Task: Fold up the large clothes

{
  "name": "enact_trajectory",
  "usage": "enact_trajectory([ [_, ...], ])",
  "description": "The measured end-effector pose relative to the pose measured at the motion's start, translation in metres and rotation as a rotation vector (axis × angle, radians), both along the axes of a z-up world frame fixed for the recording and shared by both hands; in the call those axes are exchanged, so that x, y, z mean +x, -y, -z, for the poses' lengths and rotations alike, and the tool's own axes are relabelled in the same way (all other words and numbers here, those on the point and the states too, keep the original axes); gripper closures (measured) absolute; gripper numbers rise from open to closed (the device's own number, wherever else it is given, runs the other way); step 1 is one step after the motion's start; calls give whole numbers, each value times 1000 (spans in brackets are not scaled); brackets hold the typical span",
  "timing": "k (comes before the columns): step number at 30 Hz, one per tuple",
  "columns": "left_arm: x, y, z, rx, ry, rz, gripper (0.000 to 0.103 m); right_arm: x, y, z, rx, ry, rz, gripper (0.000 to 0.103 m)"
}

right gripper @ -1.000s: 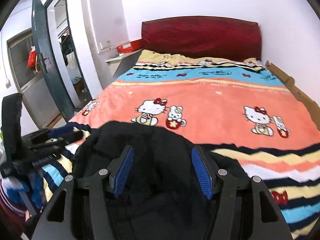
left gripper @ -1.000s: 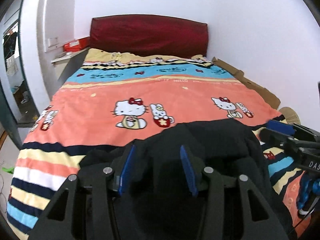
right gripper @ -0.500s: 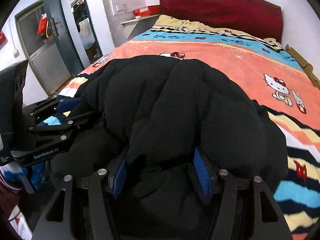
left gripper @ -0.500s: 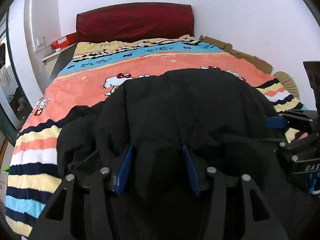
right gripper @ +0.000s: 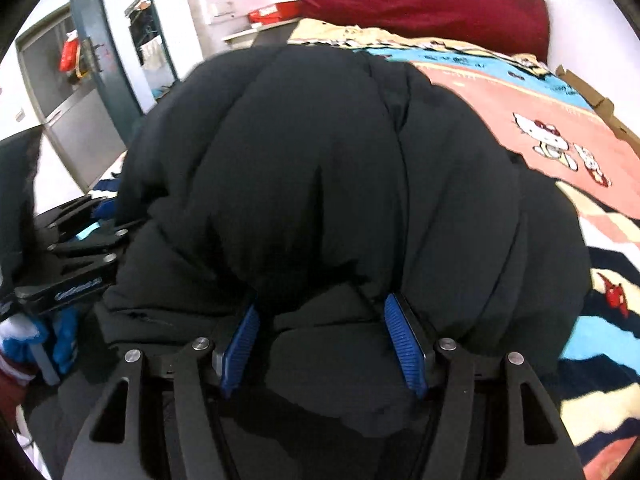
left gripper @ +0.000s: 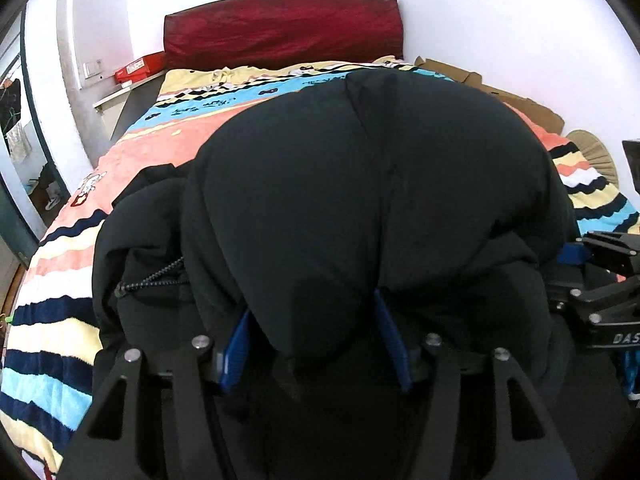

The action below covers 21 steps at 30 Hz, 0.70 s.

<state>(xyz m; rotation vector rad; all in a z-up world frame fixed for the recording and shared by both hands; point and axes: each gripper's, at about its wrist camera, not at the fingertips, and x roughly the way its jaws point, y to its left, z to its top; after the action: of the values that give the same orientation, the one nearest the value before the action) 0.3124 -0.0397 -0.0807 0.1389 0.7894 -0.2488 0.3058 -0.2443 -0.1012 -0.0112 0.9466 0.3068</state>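
Note:
A big black puffer jacket (left gripper: 360,200) is bunched in a high mound over the near end of the bed and fills both views; it also shows in the right wrist view (right gripper: 320,168). My left gripper (left gripper: 314,340) is shut on a thick fold of the jacket, blue pads (left gripper: 236,340) pressed into the fabric. My right gripper (right gripper: 324,344) is likewise shut on a fold near the jacket's near edge. Each gripper shows at the side of the other's view: the right one (left gripper: 600,300), the left one (right gripper: 80,256). A zipper (left gripper: 152,276) runs along the jacket's left edge.
The bed has a striped Hello Kitty blanket (left gripper: 132,160) and a dark red headboard (left gripper: 280,28). A shelf with a red box (left gripper: 140,68) is at the left wall. Flattened cardboard (left gripper: 520,100) lies along the right side. A doorway (right gripper: 100,60) is to the left.
The jacket has been lifted and carried forward over the bed; its mound has risen higher and now hides most of the blanket. Both grippers stay clamped on it.

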Motion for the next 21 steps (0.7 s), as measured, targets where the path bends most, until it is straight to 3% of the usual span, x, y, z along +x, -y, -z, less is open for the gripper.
enact_trajectory([
  [5, -8, 5, -11, 38, 3, 3, 47, -4, -4, -11, -34, -18, 3, 42],
  [11, -35, 5, -29, 48, 57, -4, 47, -41, 8, -41, 2, 47, -3, 42],
  [21, -28, 8, -11, 58, 48, -9, 47, -16, 6, -4, -14, -2, 7, 42],
])
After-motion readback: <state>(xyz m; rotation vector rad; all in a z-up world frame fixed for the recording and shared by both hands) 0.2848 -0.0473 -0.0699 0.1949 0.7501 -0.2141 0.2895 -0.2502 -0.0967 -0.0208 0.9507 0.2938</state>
